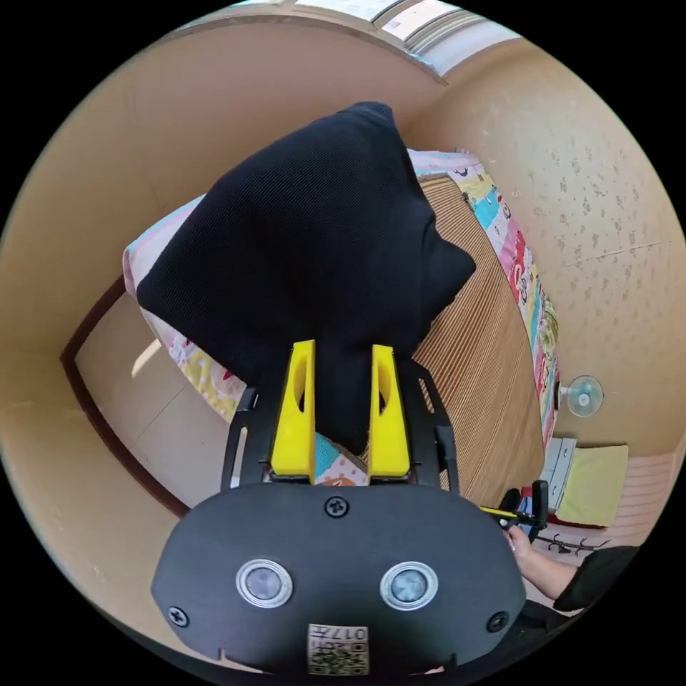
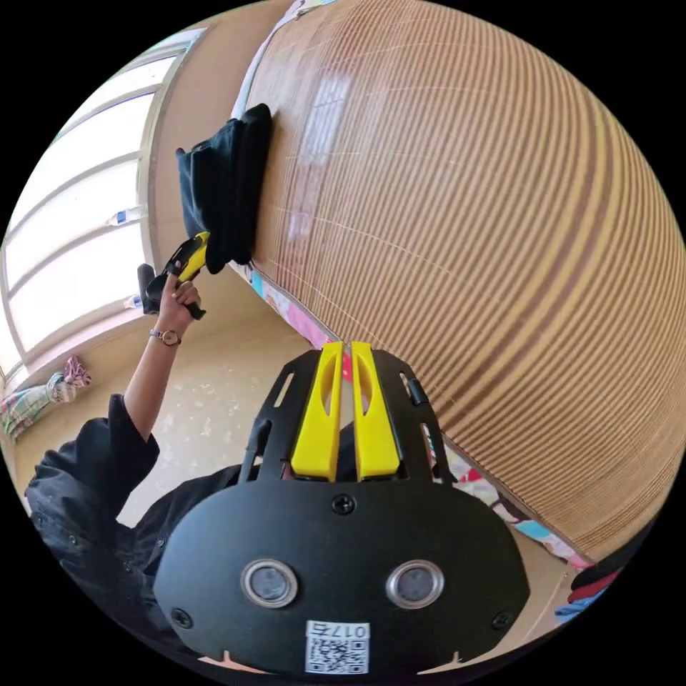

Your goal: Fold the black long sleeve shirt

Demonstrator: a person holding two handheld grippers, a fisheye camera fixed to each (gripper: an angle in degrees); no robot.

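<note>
Left gripper (image 1: 341,371): yellow fingers (image 1: 295,407) a little apart, squeezing an edge of the black shirt (image 1: 314,229). Right gripper (image 2: 344,379): fingers closed together, holding nothing, hanging over the side of the bed.

Shirt already folded into a thick bundle, lying at the edge of the striped mat (image 2: 464,236) on the bed (image 1: 532,286), near the window (image 2: 64,236).

Probably the last step: setting the bundle down. Next: let go, gently, so nothing flops open.

Long side stretching away from the left fingers, along the mat's edge.
</note>
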